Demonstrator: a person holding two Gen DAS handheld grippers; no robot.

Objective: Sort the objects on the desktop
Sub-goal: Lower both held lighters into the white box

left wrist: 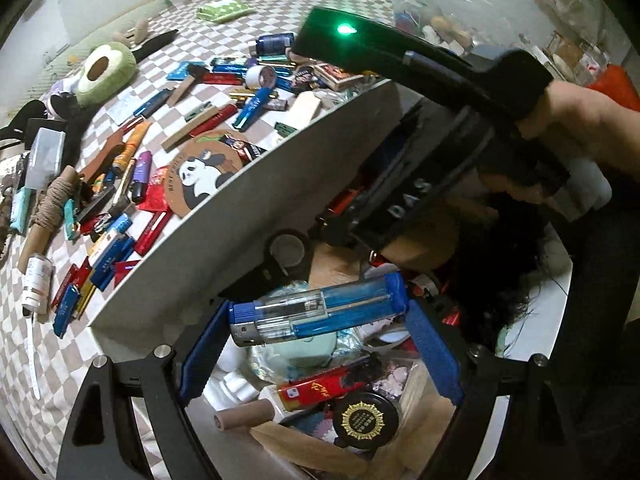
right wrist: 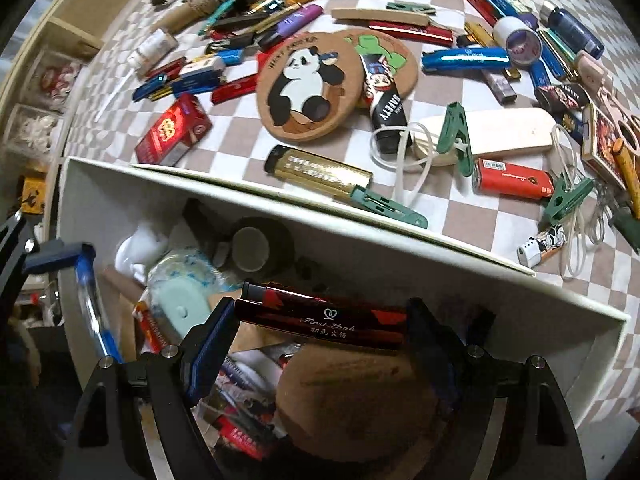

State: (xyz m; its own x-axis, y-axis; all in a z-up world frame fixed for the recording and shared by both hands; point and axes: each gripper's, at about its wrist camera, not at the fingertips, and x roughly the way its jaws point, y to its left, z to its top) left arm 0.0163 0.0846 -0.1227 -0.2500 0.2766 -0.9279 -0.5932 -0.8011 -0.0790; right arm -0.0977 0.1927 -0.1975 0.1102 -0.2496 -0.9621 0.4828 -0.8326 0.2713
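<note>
My left gripper is shut on a blue translucent lighter, held crosswise between the blue pads above an open white box. My right gripper is shut on a dark red lighter printed "First Look", also over the white box. The box holds a jumble: a tape roll, a cork disc, a red lighter and a black round tin. In the left wrist view a hand holds the right tool's black body, its green light on.
Beyond the box a checkered cloth carries several lighters, a panda coaster, a wooden block, green clips, a red packet and an avocado plush. Clear bins stand behind.
</note>
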